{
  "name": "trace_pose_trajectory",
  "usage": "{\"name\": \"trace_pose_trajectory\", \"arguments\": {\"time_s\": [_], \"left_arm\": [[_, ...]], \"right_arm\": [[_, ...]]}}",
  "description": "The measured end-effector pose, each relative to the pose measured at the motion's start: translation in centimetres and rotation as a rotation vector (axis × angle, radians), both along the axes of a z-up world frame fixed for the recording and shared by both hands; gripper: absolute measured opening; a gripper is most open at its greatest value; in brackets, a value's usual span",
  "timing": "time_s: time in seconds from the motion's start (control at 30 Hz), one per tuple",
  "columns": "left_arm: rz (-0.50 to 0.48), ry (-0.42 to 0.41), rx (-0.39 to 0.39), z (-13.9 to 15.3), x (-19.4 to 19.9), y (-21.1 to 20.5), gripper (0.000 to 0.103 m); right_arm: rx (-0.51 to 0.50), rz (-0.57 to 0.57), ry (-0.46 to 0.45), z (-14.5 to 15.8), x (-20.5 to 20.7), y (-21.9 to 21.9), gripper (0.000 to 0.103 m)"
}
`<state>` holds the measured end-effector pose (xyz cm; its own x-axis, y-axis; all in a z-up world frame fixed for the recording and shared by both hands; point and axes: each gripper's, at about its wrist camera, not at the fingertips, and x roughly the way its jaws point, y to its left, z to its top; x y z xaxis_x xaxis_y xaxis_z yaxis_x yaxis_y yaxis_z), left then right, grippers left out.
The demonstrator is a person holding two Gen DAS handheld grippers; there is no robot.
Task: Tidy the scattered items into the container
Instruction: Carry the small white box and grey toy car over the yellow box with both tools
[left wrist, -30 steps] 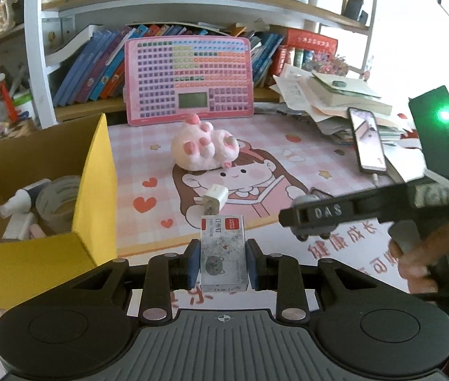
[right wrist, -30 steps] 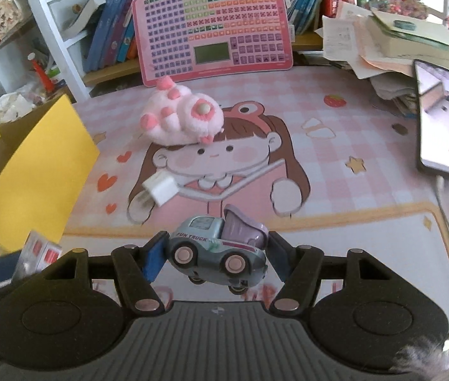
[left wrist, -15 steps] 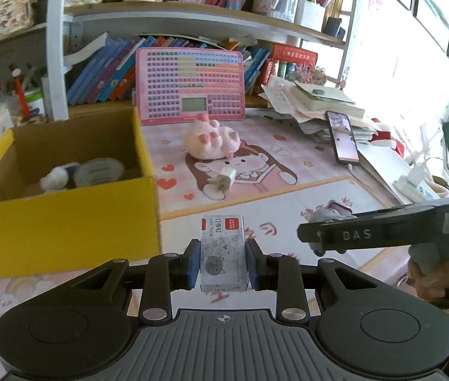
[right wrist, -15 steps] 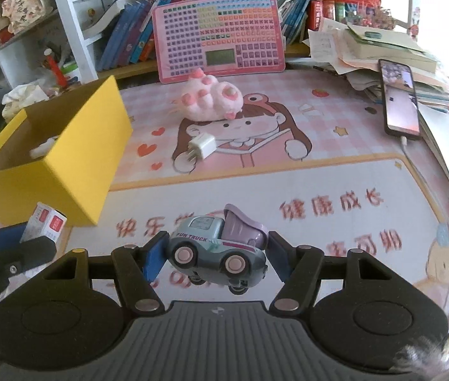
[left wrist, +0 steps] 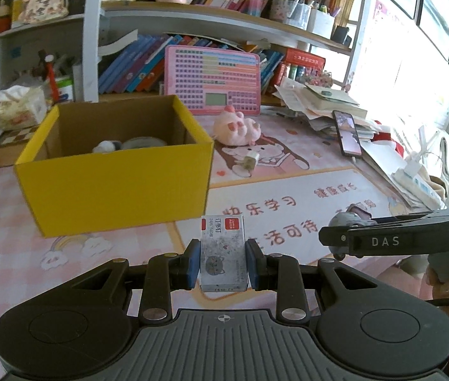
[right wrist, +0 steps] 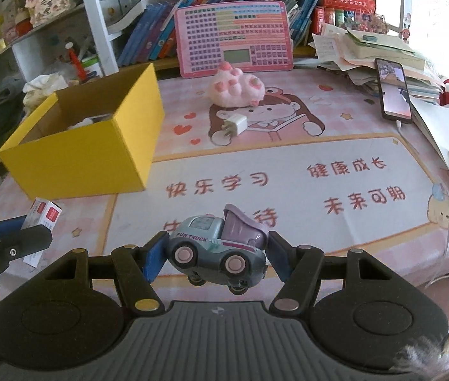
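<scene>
Pulled back from the box (left wrist: 113, 190), we hold both tongs clamped: left tongs (left wrist: 223, 265) on a light, stiff staple pack (left wrist: 222, 254), right tongs (right wrist: 216, 255) on a slippery toy truck (right wrist: 218, 247), gripped end to end.

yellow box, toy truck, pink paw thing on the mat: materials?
Yellow box: looks like cardboard, matte yellow outside, raw brown inside walls.
Toy truck: probably moulded plastic, glossy; highlights on the cab, printed lettering.
Pink paw toy: plush fabric, fuzzy surface, soft rounded shape.
</scene>
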<state>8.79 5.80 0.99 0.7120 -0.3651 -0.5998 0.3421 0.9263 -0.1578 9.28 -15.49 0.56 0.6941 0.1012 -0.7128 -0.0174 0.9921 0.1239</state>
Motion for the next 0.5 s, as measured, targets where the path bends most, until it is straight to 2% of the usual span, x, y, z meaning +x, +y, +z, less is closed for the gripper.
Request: {"name": "trace_pose_trajectory", "arguments": {"time_s": [0.37,0.5], "left_arm": [[0.029,0.005,-0.018,-0.4,-1.8,2.5,0.028],[0.058,0.012,-0.019,-0.5,-2.2,3.3,0.028]], "right_arm": [[-0.031,0.065,-0.008,0.4,-2.2,3.2,0.064],[-0.046,0.134,0.010,0.1,-2.5,4.8,0.064]]}}
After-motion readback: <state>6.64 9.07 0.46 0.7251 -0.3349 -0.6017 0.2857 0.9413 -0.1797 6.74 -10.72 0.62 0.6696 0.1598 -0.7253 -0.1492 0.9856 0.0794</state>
